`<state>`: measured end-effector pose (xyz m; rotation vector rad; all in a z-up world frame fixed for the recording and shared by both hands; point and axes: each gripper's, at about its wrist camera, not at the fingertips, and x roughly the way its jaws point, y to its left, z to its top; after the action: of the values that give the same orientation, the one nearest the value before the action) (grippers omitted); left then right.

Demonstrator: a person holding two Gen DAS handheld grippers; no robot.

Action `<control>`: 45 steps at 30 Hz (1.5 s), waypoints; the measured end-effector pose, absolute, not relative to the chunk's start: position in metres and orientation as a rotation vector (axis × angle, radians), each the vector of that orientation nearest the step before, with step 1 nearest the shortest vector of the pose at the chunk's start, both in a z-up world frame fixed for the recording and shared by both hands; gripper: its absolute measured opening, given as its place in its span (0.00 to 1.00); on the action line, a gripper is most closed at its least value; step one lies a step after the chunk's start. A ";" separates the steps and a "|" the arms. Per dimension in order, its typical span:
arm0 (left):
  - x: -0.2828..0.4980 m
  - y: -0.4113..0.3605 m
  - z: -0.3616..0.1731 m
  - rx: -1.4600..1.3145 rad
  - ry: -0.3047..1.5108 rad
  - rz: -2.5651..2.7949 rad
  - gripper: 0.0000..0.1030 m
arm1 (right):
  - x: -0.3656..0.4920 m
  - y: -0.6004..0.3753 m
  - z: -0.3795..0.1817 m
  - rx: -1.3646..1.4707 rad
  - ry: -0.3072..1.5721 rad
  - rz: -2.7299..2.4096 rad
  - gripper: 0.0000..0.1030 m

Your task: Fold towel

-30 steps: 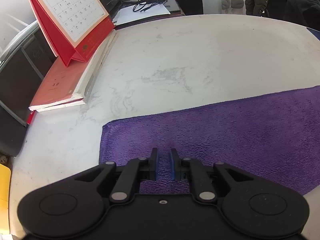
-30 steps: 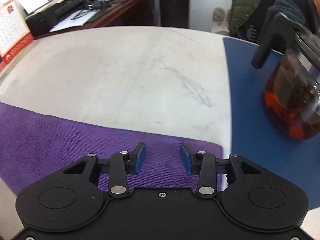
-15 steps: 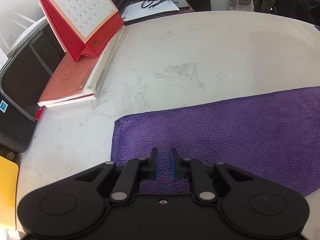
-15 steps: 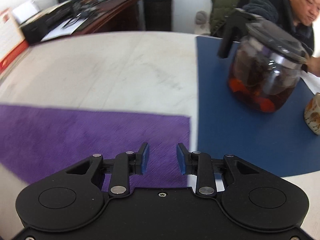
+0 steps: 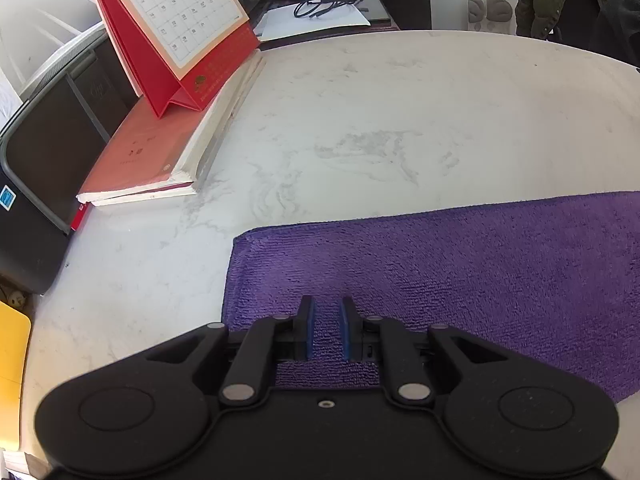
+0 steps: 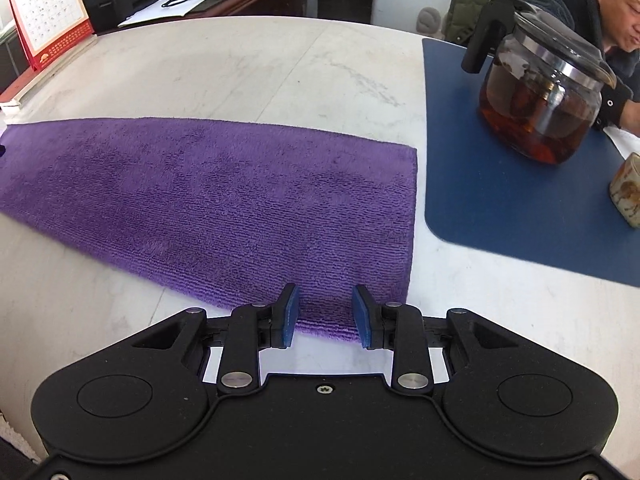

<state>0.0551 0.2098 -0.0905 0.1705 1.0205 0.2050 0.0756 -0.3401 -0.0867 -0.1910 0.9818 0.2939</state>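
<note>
A purple towel (image 5: 460,272) (image 6: 224,200) lies flat as a long strip on the white marble table (image 5: 360,120). My left gripper (image 5: 326,330) is at the towel's near left corner. Its jaws are almost together, with a narrow pinch of fabric between the blue pads. My right gripper (image 6: 325,316) is at the towel's near right corner. There the pads stand apart on either side of the near edge and do not press on the cloth. The towel's near edge under the left gripper is hidden.
A red desk calendar (image 5: 176,28) stands on a red book (image 5: 140,156) at the table's left. On the right, a blue mat (image 6: 500,200) carries a glass teapot (image 6: 540,108) and a small cup (image 6: 628,192). A seated person (image 6: 600,20) is behind it.
My right gripper has drawn back from over the towel's right end to its near edge, and its jaws have narrowed slightly. The left gripper's view shifted a little; its jaws are unchanged.
</note>
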 end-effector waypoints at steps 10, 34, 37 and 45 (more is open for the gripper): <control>0.034 0.196 -0.065 0.140 0.965 0.170 0.12 | 0.082 -0.342 -0.068 -0.148 0.943 0.304 0.28; -0.014 0.218 -0.079 -0.072 0.985 0.366 0.24 | 0.100 -0.284 -0.091 -0.211 0.923 0.451 0.29; -0.031 0.227 -0.074 -0.127 0.975 0.437 0.24 | 0.100 -0.284 -0.091 -0.215 0.925 0.455 0.29; -0.049 0.249 -0.070 -0.267 0.988 0.552 0.24 | 0.108 -0.283 -0.087 -0.228 0.952 0.465 0.29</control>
<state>-0.0493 0.2488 -0.0699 -0.2673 0.9883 0.5521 0.1075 -0.2827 -0.0870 -0.2277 0.9516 0.4647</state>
